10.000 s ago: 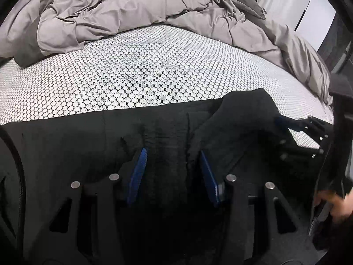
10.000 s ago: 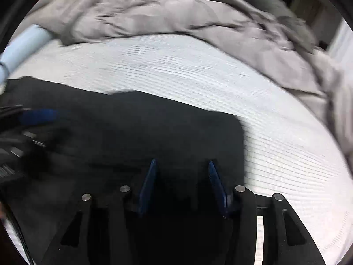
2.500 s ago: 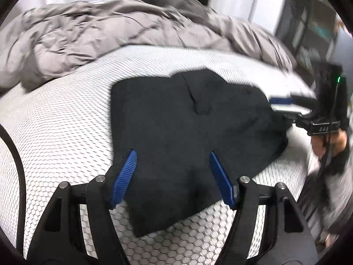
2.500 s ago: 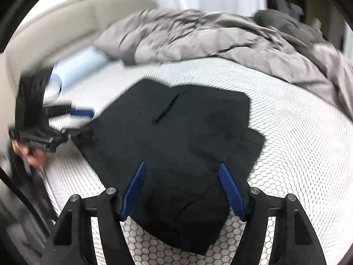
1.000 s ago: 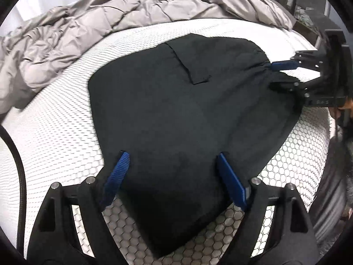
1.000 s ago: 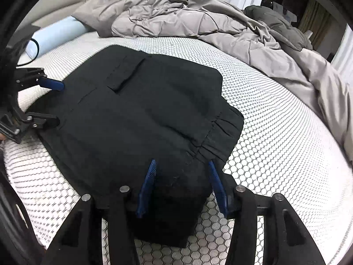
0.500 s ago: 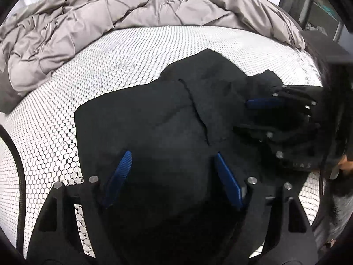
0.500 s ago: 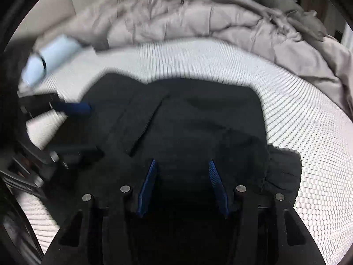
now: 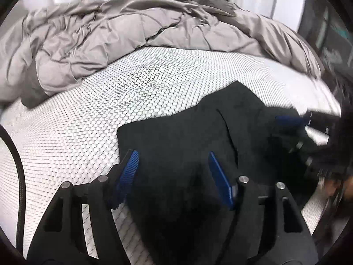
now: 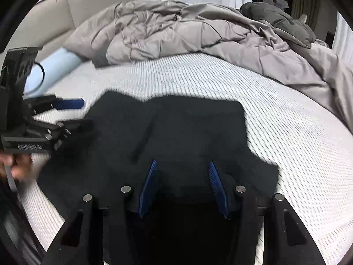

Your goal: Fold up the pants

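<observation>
The black pants (image 9: 187,137) lie folded into a compact dark stack on the white honeycomb-patterned mattress (image 9: 88,119). They also show in the right wrist view (image 10: 176,132). My left gripper (image 9: 172,161) is open, its blue pads straddling the near left part of the stack. My right gripper (image 10: 182,172) is open over the near right part. Each gripper appears in the other's view: the right one (image 9: 293,130) at the far right, the left one (image 10: 72,112) at the left, both open. Whether the fingers touch the cloth I cannot tell.
A rumpled grey duvet (image 9: 110,44) is heaped along the back of the bed (image 10: 198,33). A light blue bolster (image 10: 55,66) and a beige headboard (image 10: 83,6) are at the left. A black cable (image 9: 21,176) hangs at the left edge.
Both grippers have pulled back a little from the stack and the views shifted. The pants stay folded on the mattress, and both grippers stay open.
</observation>
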`<control>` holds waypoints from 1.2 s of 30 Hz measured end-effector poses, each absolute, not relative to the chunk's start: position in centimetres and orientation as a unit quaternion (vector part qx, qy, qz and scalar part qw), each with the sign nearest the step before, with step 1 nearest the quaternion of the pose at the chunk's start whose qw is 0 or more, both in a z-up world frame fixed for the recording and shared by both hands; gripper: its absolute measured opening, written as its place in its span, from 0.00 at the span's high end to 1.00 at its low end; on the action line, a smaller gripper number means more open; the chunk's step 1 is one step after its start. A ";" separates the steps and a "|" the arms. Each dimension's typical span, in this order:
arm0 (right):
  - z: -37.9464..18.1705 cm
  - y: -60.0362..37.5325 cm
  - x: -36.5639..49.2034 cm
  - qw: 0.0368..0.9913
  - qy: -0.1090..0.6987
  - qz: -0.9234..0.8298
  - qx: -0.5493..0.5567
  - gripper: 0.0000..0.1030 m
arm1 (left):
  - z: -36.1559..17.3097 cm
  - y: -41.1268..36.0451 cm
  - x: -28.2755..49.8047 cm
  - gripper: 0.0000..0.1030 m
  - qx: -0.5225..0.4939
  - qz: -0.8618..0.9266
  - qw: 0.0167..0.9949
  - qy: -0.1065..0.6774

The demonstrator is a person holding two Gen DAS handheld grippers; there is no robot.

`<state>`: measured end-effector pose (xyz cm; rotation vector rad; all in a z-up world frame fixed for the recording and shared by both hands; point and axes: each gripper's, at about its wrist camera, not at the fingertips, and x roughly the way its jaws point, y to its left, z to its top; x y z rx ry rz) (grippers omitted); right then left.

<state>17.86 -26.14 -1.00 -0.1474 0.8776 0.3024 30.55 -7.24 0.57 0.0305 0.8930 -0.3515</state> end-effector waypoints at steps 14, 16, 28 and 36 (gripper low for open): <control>-3.2 -28.1 17.6 0.885 0.428 0.032 -0.182 0.52 | -1.3 -4.7 29.9 0.58 0.011 -0.108 0.875 0.471; -2.0 -29.6 15.8 0.898 0.409 0.033 -0.157 0.52 | 0.0 -3.7 27.5 0.58 -0.001 -0.109 0.883 0.456; -4.5 -23.8 14.5 0.870 0.437 0.177 -0.146 0.50 | -2.0 -7.4 21.9 0.54 0.071 -0.224 0.864 0.445; -1.8 -32.3 11.5 0.893 0.423 0.120 -0.096 0.51 | -0.7 -3.5 19.3 0.48 0.050 -0.194 0.879 0.432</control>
